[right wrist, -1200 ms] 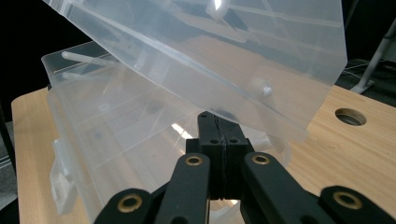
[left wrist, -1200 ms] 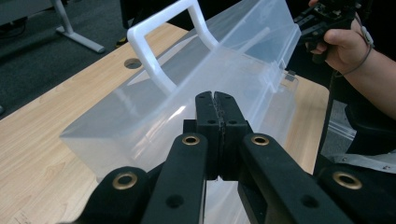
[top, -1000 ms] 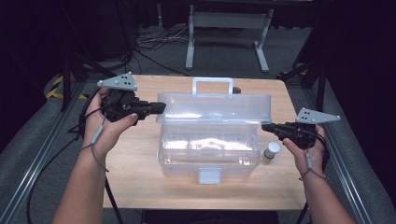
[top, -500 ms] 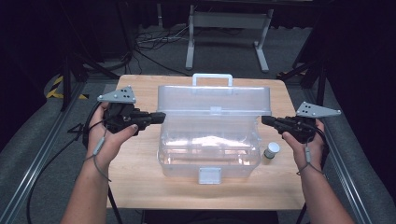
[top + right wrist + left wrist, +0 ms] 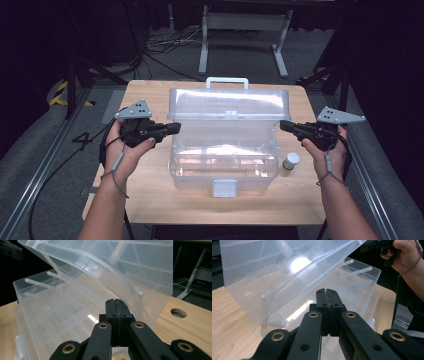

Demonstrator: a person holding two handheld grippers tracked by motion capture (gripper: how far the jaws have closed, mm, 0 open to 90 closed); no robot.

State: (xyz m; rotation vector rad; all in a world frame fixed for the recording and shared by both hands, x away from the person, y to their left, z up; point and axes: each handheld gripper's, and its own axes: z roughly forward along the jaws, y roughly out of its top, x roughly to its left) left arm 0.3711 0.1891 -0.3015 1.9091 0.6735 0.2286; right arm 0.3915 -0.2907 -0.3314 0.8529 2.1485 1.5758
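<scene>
A clear plastic box (image 5: 225,160) sits at the centre of the wooden surface (image 5: 150,200), with its white latch (image 5: 224,187) on the wall nearest the person. The box lid (image 5: 229,105) is raised and tilted, hinged along the far edge of the box, and a white handle (image 5: 227,81) rises from the lid's far side. The left tongs (image 5: 176,128) are level at the left end of the box, just beside the lid's lower left corner; the jaws are clenched together with nothing between them, as the left gripper view shows (image 5: 327,293). Whether the tips touch the plastic cannot be told. The right tongs (image 5: 282,125) are level at the right end of the box, near the lid's lower right corner, also clenched on nothing, as confirmed in the right gripper view (image 5: 115,302). In both gripper views the tilted lid (image 5: 287,272) overhangs the open box interior directly ahead of the jaw tips. A small bottle (image 5: 290,161) with a pale cap stands on the surface just beside the right wall of the box, below the right tongs. A round hole (image 5: 178,313) is cut in the surface to the right of the box. Behind the box, beyond the surface's far edge, a grey metal frame (image 5: 242,22) and loose cables (image 5: 165,42) lie on the floor.
</scene>
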